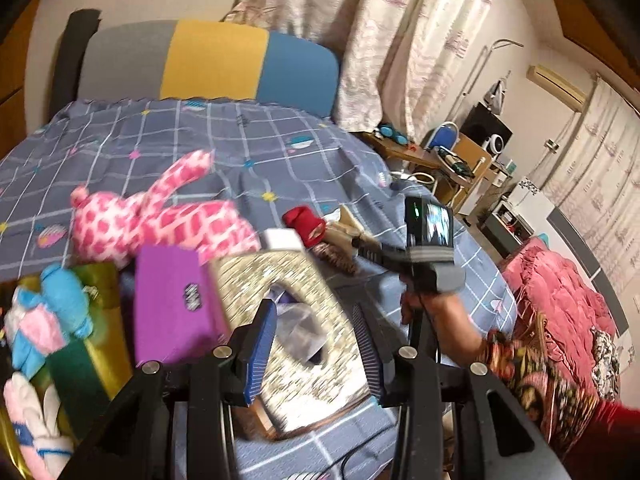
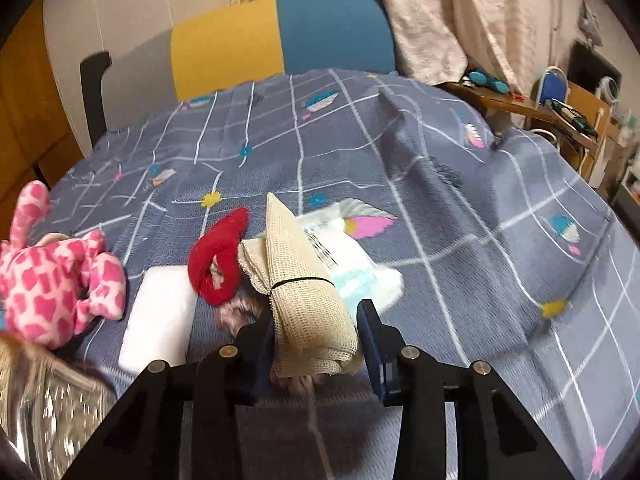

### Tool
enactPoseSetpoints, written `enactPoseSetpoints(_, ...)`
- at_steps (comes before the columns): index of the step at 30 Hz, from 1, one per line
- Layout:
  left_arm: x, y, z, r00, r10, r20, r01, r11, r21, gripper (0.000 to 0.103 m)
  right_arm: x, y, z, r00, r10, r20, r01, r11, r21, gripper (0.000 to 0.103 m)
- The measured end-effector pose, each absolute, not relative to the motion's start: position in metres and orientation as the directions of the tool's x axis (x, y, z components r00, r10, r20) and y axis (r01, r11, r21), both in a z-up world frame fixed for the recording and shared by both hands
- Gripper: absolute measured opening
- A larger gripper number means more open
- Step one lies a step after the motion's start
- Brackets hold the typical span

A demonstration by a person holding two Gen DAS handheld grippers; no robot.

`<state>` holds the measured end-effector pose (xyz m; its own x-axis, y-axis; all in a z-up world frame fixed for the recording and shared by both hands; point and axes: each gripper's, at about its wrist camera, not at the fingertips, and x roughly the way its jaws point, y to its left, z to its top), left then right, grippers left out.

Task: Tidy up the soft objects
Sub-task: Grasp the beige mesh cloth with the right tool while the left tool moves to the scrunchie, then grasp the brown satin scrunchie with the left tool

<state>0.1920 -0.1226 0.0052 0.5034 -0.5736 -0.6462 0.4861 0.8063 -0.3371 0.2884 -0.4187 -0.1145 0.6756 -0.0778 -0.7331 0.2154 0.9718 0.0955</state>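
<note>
My left gripper [image 1: 314, 308] is shut on a glittery gold tissue box [image 1: 280, 276], which is blurred and tilted above the bed. A purple box [image 1: 172, 300] is beside it. My right gripper [image 2: 316, 312] is shut on a beige mesh cloth bundle [image 2: 304, 280] tied with a black band, low over the bed. The left wrist view shows that gripper [image 1: 362, 246] in a person's hand. Beside the bundle lie a red soft ring [image 2: 218, 256], a white foam block [image 2: 160, 316], a white plastic pack [image 2: 352, 264] and a brown fuzzy thing [image 2: 236, 312]. A pink spotted giraffe plush [image 1: 160, 220] lies at the left.
A green and gold box [image 1: 96, 360] at the left holds blue [image 1: 64, 300] and pink plush toys. The bed cover [image 2: 440, 200] is grey-blue with a white grid. A grey, yellow and blue headboard [image 2: 280, 40] stands behind. Right of the bed are a wooden side table [image 1: 404, 148] and a pink quilt [image 1: 560, 288].
</note>
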Motion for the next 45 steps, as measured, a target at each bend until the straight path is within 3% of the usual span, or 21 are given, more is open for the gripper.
enactPoseSetpoints(5,0.207,-0.16,0.014,0.472,-0.586,-0.659,0.518,0.789,-0.33,0.042,0.245,-0.436,-0.123,0.688,-0.112,-0.717,0.311,0.938,0.153,0.04)
enactPoseSetpoints(9,0.22,-0.193,0.013,0.421,-0.603,-0.677,0.529,0.77,-0.357,0.043,0.223,-0.444,-0.134,0.678,-0.185,-0.712,0.371,0.922,0.114,0.04)
enactPoseSetpoints(16,0.245,-0.255,0.009,0.361,-0.608,-0.707,0.536,0.756,-0.377,0.049,0.219,-0.462,-0.151,0.67,-0.157,-0.726,0.411,0.892,0.187,0.04)
enactPoseSetpoints(22,0.285,-0.299,-0.026,0.287,-0.545,-0.788,0.431,0.808,-0.402,0.049,0.216,-0.465,-0.155,0.693,-0.147,-0.706,0.408,0.887,0.216,0.04)
enactPoseSetpoints(28,0.318,-0.339,-0.066,0.255,-0.444,-0.859,0.389,0.86,-0.329,0.049,0.213,-0.466,-0.155,0.702,-0.148,-0.696,0.408,0.885,0.224,0.041)
enactPoseSetpoints(33,0.339,-0.365,-0.1,0.245,-0.316,-0.917,0.415,0.888,-0.195,0.049,0.21,-0.467,-0.155,0.713,-0.145,-0.686,0.408,0.881,0.239,0.041)
enactPoseSetpoints(40,0.356,-0.388,-0.137,0.231,-0.2,-0.952,0.439,0.895,-0.081,0.049,0.21,-0.467,-0.156,0.718,-0.145,-0.68,0.409,0.879,0.244,0.041)
enactPoseSetpoints(43,0.359,-0.386,-0.151,0.229,-0.169,-0.959,0.426,0.903,-0.057,0.045,0.209,-0.467,-0.156,0.721,-0.143,-0.679,0.409,0.878,0.25,0.041)
enactPoseSetpoints(44,0.359,-0.385,-0.152,0.235,-0.177,-0.956,0.427,0.902,-0.062,0.032,0.209,-0.467,-0.156,0.721,-0.144,-0.678,0.41,0.877,0.25,0.041)
enactPoseSetpoints(45,0.357,-0.384,-0.151,0.252,-0.181,-0.951,0.43,0.901,-0.058,0.026,0.209,-0.467,-0.156,0.722,-0.144,-0.677,0.41,0.877,0.251,0.041)
